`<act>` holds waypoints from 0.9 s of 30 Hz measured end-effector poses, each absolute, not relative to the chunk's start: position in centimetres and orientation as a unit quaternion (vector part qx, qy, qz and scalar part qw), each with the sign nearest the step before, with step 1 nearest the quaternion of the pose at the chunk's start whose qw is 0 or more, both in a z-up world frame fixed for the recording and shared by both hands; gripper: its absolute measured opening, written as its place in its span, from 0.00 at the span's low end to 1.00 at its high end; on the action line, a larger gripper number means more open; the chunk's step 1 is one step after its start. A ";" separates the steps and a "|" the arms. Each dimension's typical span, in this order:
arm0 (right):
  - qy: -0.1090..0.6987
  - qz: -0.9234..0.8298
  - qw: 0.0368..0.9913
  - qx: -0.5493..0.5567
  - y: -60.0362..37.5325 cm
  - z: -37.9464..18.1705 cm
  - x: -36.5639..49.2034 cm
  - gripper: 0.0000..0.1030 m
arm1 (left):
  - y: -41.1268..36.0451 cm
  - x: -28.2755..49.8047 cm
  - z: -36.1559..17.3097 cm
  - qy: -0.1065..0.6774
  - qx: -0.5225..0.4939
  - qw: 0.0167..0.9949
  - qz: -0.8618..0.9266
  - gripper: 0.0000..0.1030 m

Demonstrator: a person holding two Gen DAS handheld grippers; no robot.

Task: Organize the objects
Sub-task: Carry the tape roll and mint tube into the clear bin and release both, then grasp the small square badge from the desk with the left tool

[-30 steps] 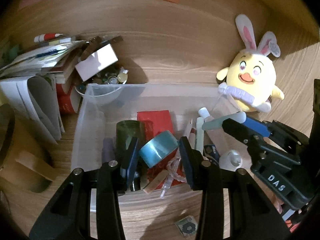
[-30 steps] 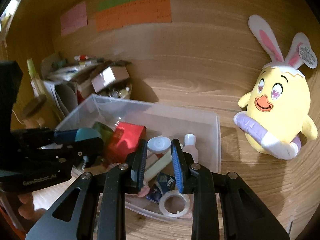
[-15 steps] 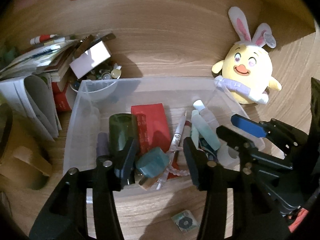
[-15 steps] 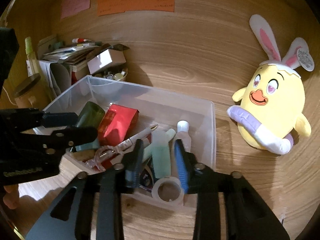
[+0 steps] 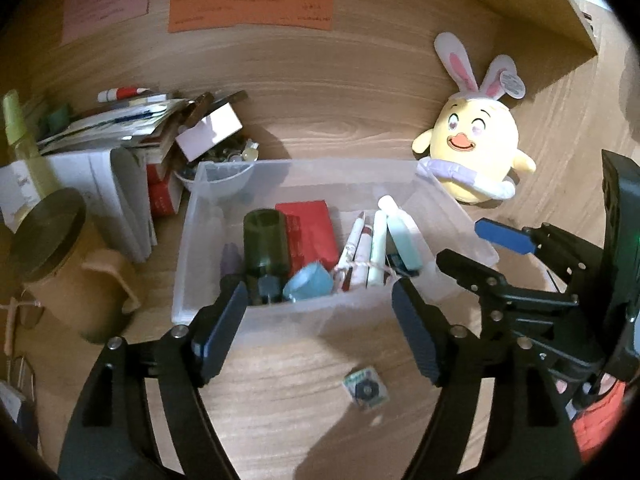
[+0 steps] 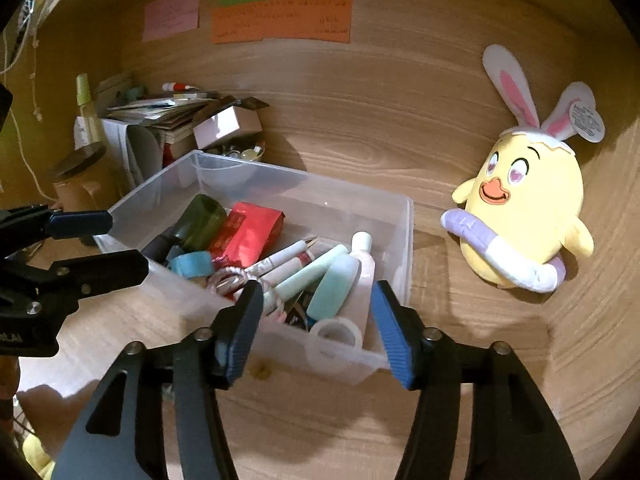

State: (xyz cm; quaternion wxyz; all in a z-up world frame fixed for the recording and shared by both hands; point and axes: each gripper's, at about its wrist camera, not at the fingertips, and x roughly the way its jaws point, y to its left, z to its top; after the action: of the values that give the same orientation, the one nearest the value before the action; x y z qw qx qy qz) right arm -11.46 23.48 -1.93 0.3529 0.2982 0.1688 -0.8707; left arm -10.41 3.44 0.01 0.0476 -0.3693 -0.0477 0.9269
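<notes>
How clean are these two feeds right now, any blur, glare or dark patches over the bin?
Left wrist view: fisheye bends the desk edges, corners black; clear bin lit and fairly sharp, the jar at left in dim shadow. Right wrist view: same curved distortion, plush chick slightly soft, no strong glare on the bin; shadows fall on the desk in front of it.

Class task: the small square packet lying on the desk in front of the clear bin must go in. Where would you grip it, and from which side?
Grip the small square packet across two opposite edges, coming straight down from above. It lies flat on the wooden desk, apart from the clear bin, so no side offers purchase. The left gripper, jaws opening and empty, looks nearest.
</notes>
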 end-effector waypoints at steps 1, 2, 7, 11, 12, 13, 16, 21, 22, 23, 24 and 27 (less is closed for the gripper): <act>0.168 -0.870 0.355 0.299 23.7 -1.9 -11.2 0.56 | 3.4 -10.1 -0.1 -0.048 -0.371 0.049 0.926 0.77; 0.169 -0.869 0.356 0.299 23.9 -1.9 -11.0 0.57 | 3.4 -9.8 -0.2 -0.048 -0.372 0.050 0.926 0.78; 0.172 -0.867 0.360 0.300 24.7 -2.2 -10.0 0.58 | 3.5 -8.5 -1.1 -0.044 -0.385 0.053 0.921 0.80; 0.175 -0.864 0.362 0.304 25.2 -2.5 -9.4 0.58 | 3.8 -7.8 -2.3 -0.039 -0.399 0.056 0.914 0.80; 0.176 -0.864 0.361 0.304 25.3 -2.6 -9.2 0.58 | 3.9 -7.7 -2.6 -0.036 -0.404 0.056 0.913 0.80; 0.177 -0.863 0.361 0.306 25.4 -2.7 -9.1 0.58 | 4.0 -7.6 -3.0 -0.033 -0.409 0.057 0.910 0.80; 0.180 -0.861 0.359 0.312 25.9 -3.2 -9.0 0.58 | 4.5 -7.6 -4.3 -0.026 -0.425 0.062 0.903 0.80; 0.181 -0.855 0.353 0.333 26.6 -4.4 -9.1 0.58 | 5.6 -8.1 -6.2 -0.016 -0.451 0.075 0.889 0.80; 0.179 -0.853 0.353 0.339 26.7 -4.7 -9.2 0.58 | 5.8 -8.2 -6.5 -0.014 -0.454 0.077 0.887 0.80; 0.176 -0.850 0.355 0.347 26.8 -5.0 -9.3 0.58 | 6.0 -8.3 -6.7 -0.011 -0.456 0.078 0.887 0.79; 0.175 -0.848 0.356 0.351 26.8 -5.2 -9.4 0.58 | 6.2 -8.4 -6.8 -0.010 -0.457 0.078 0.886 0.77; 0.166 -0.840 0.365 0.366 26.5 -5.9 -9.5 0.58 | 6.5 -8.8 -7.3 -0.014 -0.465 0.087 0.881 0.59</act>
State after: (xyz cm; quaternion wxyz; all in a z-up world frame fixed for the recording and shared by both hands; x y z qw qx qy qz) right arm -9.54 26.46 -5.89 0.3650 0.3660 0.1660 -0.8398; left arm -8.76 6.53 -7.30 0.0872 -0.4655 -0.0137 0.8807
